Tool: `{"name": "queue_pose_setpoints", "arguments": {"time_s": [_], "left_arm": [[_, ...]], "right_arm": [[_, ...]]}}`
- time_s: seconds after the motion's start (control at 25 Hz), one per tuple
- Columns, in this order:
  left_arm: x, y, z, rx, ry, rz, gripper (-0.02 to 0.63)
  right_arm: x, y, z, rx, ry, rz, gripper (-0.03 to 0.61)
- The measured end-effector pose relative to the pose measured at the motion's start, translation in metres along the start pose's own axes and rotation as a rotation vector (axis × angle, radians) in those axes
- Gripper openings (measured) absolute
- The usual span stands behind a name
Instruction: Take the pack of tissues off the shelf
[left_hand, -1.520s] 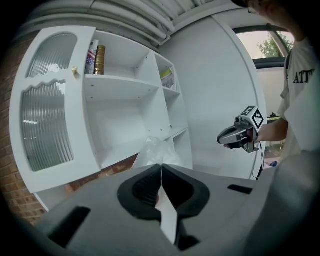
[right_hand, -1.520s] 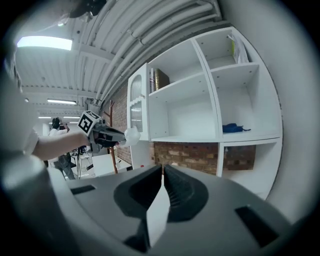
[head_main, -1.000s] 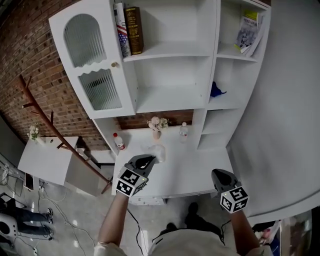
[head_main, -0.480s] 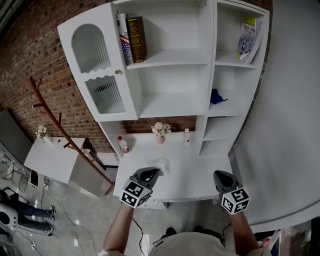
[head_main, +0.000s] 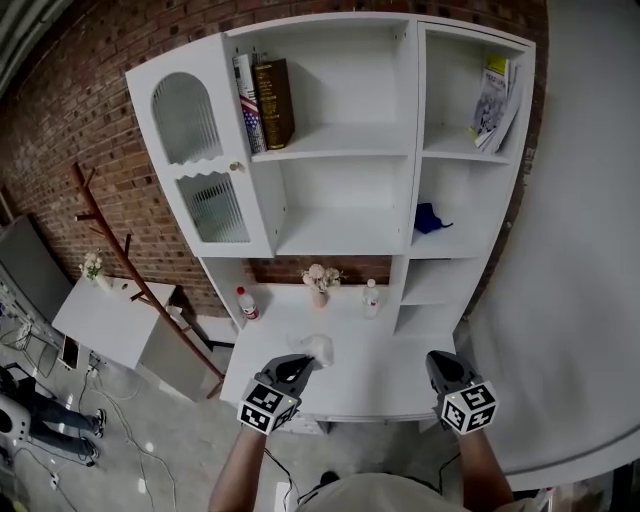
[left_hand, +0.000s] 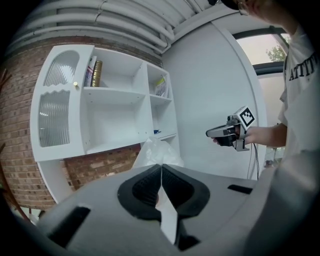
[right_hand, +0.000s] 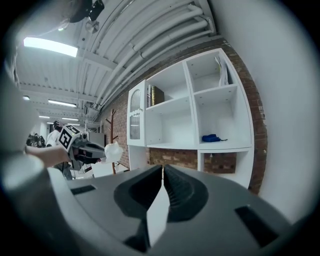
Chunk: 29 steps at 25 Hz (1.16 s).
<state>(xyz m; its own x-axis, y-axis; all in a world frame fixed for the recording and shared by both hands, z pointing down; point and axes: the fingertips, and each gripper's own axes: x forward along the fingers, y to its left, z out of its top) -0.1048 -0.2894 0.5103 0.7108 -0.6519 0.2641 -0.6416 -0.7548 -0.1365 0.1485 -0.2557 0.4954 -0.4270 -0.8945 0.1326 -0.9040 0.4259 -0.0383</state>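
Note:
The pack of tissues (head_main: 319, 348), a soft white plastic-wrapped pack, hangs at the tip of my left gripper (head_main: 305, 360) over the front of the white desk top (head_main: 375, 370). In the left gripper view the pack (left_hand: 156, 152) sticks out past the jaws, which are shut on its edge. From the right gripper view, the left gripper (right_hand: 95, 149) is seen holding the pack (right_hand: 113, 150) in the air. My right gripper (head_main: 437, 358) is at the desk's front right, shut and empty (right_hand: 163, 167).
The white shelf unit (head_main: 345, 145) stands behind the desk, with books (head_main: 264, 88) top left, magazines (head_main: 495, 95) top right and a blue object (head_main: 428, 217) in a right cubby. A flower vase (head_main: 320, 280) and two bottles (head_main: 371, 297) stand at the desk's back. A wooden coat rack (head_main: 120, 260) is on the left.
Both grippers have drawn back toward the desk's front edge, away from the shelf. The left gripper still holds the pack. The view takes in more of the shelf unit.

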Motion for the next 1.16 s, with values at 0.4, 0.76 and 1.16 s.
{"name": "queue_pose_setpoints", "arguments": {"time_s": [0.4,0.76,1.16], "left_arm": [[0.004,-0.004,0.007,-0.001,-0.005,0.024,0.028],[0.002,0.000,0.011,-0.001,-0.013,0.030,0.028],[0.002,0.002,0.009,-0.005,-0.010,0.023,0.028]], "right_arm": [[0.003,-0.014,0.003,0.001,-0.026,0.025,0.032],[0.008,-0.015,0.008,0.006,-0.033,0.033,0.032],[0.012,-0.009,0.007,0.004,-0.033,0.043,0.032]]}}
